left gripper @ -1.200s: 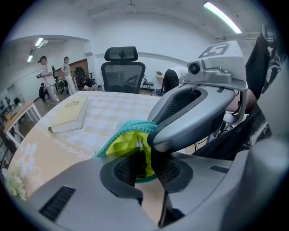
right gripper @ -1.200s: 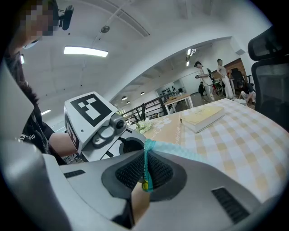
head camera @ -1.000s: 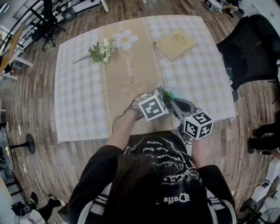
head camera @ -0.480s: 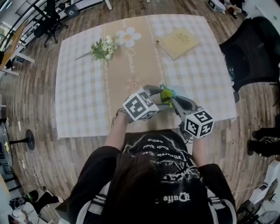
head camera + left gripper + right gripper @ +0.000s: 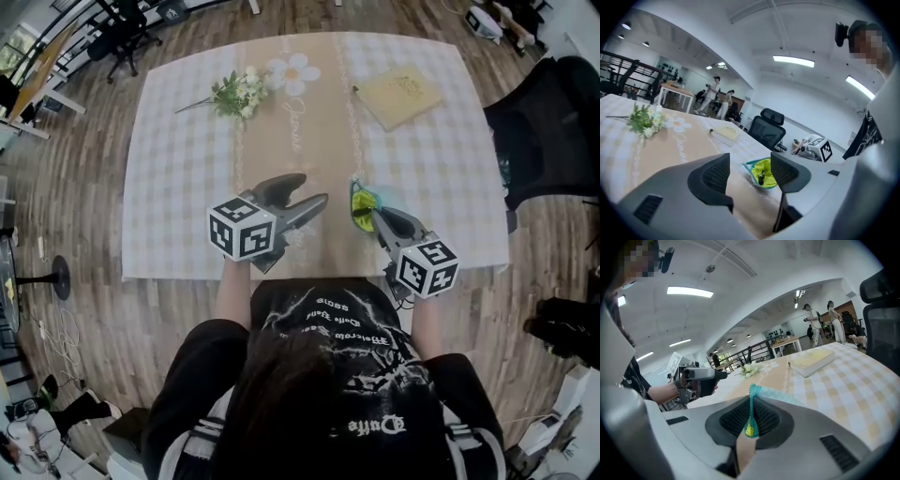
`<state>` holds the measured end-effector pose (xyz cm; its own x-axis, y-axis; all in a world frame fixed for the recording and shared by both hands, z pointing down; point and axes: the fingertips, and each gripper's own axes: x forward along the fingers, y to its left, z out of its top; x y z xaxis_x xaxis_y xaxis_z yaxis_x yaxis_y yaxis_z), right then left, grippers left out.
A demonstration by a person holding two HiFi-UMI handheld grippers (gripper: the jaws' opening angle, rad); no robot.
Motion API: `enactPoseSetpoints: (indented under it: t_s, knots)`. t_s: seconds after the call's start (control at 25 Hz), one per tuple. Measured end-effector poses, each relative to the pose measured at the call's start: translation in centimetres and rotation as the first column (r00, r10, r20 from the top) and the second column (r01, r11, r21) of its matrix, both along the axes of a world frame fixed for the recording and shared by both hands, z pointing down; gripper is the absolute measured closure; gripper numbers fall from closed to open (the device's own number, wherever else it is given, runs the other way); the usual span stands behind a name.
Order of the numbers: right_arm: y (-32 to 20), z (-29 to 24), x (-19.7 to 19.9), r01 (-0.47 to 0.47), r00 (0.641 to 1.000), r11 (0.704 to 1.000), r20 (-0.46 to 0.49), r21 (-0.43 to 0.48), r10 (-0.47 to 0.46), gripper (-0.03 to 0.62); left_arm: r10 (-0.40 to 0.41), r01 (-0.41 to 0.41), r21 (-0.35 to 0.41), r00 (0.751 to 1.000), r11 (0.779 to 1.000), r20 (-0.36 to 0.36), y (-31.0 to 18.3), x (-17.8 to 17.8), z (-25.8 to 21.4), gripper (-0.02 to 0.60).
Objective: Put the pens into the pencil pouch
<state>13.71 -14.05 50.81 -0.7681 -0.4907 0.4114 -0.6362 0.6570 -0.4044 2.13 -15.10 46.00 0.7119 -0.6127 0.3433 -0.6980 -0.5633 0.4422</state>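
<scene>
Head view: the table carries a checked cloth with a tan strip down its middle. Taking the table's centre as the dial, the flowers lie at 11 o'clock and the book at 1 o'clock. The pouch, teal outside and lime green inside, sits at 5 o'clock near the front edge. The right gripper reaches it from 5 o'clock, tips at the pouch's near end. The left gripper is at 7 o'clock, pointing toward 2 o'clock, well apart from the pouch. An office chair stands off the table at 3 o'clock.

Left gripper view: the jaws have just been opening and stand wide apart, with nothing between them. Beyond the gap, at 5 o'clock of frame centre, the pouch lies with its mouth open. A small dark item rests inside; whether it is a pen cannot be told.

Right gripper view: the jaws are pressed together on the pouch's teal edge, clamped at 6 o'clock of centre. The left gripper shows at 9 o'clock, held in a hand, nothing in it.
</scene>
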Motion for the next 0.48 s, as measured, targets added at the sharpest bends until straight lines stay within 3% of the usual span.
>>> enactPoseSetpoints:
  t_s: [0.28,0.48]
  knots:
    - [1.5,1.4,-1.7,0.025,0.998,1.000,-0.055,-0.017,-0.026,0.560,-0.184,0.186,0.027,0.981,0.982,-0.065,1.7,-5.8,-0.4,0.293]
    - [3.2,3.1,-2.8,0.034,0.990,0.999,-0.137,-0.029,-0.038,0.560,-0.252,0.257,0.030,0.961,0.966,-0.111,3.1,-8.5,-0.1,0.379]
